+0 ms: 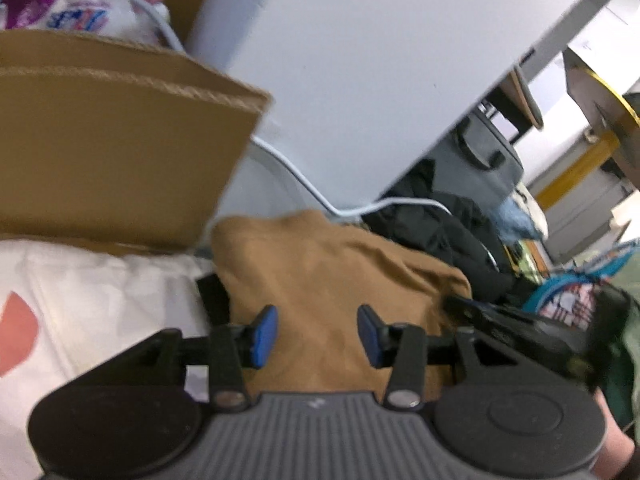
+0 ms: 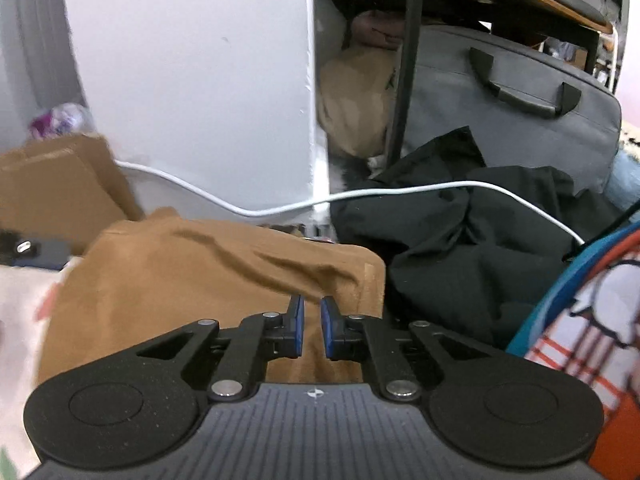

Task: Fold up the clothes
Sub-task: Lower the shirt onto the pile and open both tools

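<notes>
- The left gripper [image 1: 317, 334] hovers just over the brown garment [image 1: 328, 280], its blue pads [image 1: 264, 334] spread well apart with nothing pinched between them: released.
- The right gripper [image 2: 311, 328] hangs over the near right part of the same brown garment [image 2: 192, 280]; its pads [image 2: 296, 326] are nearly together with a narrow gap that looks empty, so it grips nothing.
- The brown garment lies folded on a white printed sheet [image 1: 80, 292], between that sheet on the left and a crumpled black garment [image 2: 460, 252] on the right.
- A white cable [image 2: 280, 208] runs across just beyond the brown garment and over the black one.
- Far left stands a cardboard box [image 1: 112, 140]; behind the clothes is a white wall [image 2: 192, 72], and far right a grey bag [image 2: 520, 116] with black handles.
</notes>
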The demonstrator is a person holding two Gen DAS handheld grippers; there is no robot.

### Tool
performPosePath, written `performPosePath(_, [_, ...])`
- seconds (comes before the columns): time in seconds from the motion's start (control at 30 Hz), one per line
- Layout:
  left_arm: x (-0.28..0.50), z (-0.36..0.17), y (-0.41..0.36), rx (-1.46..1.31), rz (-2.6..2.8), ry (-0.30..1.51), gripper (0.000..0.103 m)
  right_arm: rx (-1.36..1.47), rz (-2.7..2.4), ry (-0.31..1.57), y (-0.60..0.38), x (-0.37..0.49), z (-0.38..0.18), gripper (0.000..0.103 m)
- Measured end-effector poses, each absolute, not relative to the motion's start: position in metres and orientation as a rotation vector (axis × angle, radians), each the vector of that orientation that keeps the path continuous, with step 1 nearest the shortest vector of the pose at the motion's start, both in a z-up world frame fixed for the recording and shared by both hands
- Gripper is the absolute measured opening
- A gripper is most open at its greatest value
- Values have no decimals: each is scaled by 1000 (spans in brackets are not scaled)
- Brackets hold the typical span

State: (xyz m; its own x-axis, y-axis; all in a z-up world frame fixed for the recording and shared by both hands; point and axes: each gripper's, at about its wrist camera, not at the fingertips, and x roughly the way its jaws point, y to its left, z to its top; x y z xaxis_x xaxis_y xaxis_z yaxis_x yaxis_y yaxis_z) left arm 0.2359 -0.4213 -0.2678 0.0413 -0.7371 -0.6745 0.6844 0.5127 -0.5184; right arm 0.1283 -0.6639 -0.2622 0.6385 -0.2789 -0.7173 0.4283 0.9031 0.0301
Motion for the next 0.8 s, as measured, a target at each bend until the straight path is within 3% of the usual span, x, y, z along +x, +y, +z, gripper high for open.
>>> performPosePath(0.27, [232,-283,-426,-20,-1080,1101,44,384,-483,778,-702,151,-300,13])
performPosePath(0.63, [240,-281,-433,-4,-1053,1083,43,372,-491,731,-719,169,-291,17])
performPosePath(0.7, [242,-279,-432,-7,-1049,1078,43,379,-504,724,-723,169,-285,27])
performPosePath(0.77, [243,-279,-432,-7,-1041,1074,44,396,-520,734,-729,171,-283,56])
performPosePath(0.8, [245,-279,-431,-7,-1032,1073,46,425,-516,753,-733,172,-287,58])
